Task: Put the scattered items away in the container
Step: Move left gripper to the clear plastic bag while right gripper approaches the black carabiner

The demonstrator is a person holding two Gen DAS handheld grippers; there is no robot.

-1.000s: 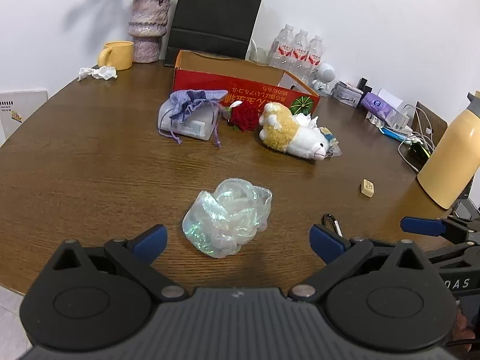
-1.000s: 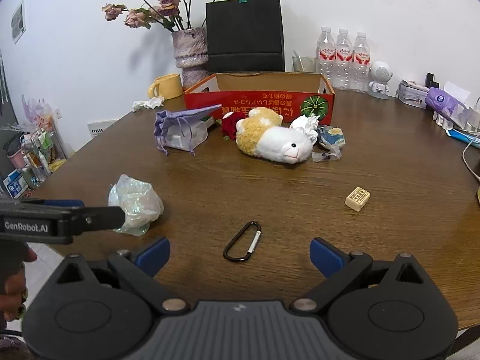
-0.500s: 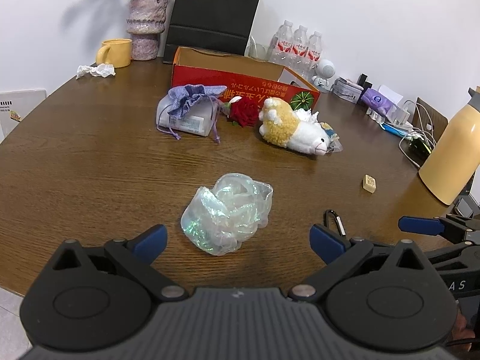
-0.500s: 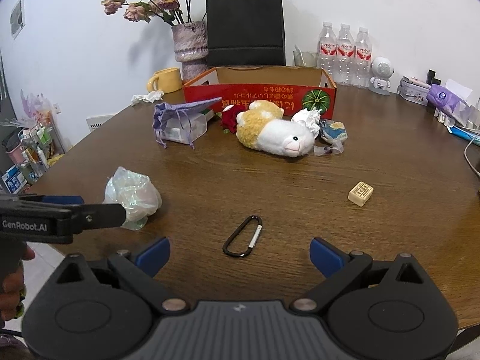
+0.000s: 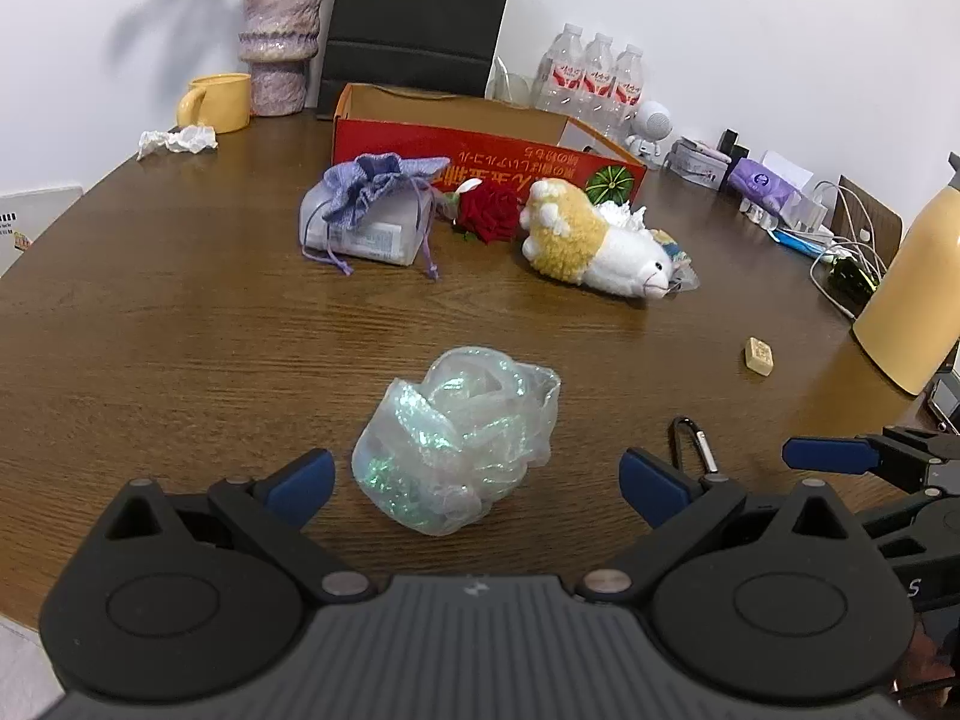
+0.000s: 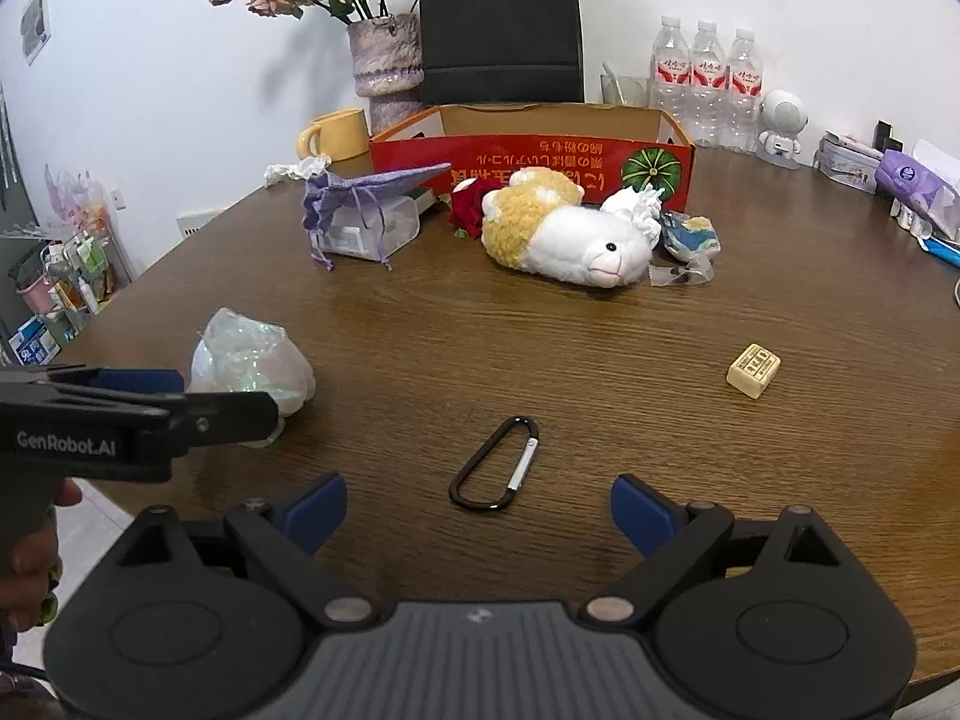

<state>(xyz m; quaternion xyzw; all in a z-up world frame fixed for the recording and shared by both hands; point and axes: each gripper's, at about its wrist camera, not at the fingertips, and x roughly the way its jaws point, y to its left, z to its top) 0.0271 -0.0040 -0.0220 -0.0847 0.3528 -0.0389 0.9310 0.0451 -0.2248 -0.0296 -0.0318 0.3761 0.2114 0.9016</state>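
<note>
My left fingers [image 5: 300, 477] stand wide apart, nothing between the pads; the left gripper [image 5: 477, 480] faces the iridescent bag [image 5: 456, 441], which lies crumpled on the table [image 5: 180, 324] just ahead of the tips, not touched. My right gripper [image 6: 478, 507] is likewise spread wide and holds nothing; the carabiner [image 6: 495, 471] lies flat on the wood just ahead of its tips, between them in line of sight, apart from both pads.

In the right view, the left gripper enters from the left edge beside the bag. A small tan block [image 6: 753, 369] sits to the right of the carabiner, well apart.

Farther back: a plush animal [image 5: 594, 249] on its side, a red rose [image 5: 489, 216] just left of it, and a lilac pouch [image 5: 372, 183] draped over a clear plastic case [image 5: 372, 237]. Behind these stands the red box [image 5: 480, 144], open-topped; I cannot see its floor.

By the wall: vase [image 5: 279, 48], yellow mug [image 5: 216, 102], black paper bag [image 5: 414, 24], three water bottles [image 5: 591, 81]. A yellow flask [image 5: 912, 288] stands at the right edge.
</note>
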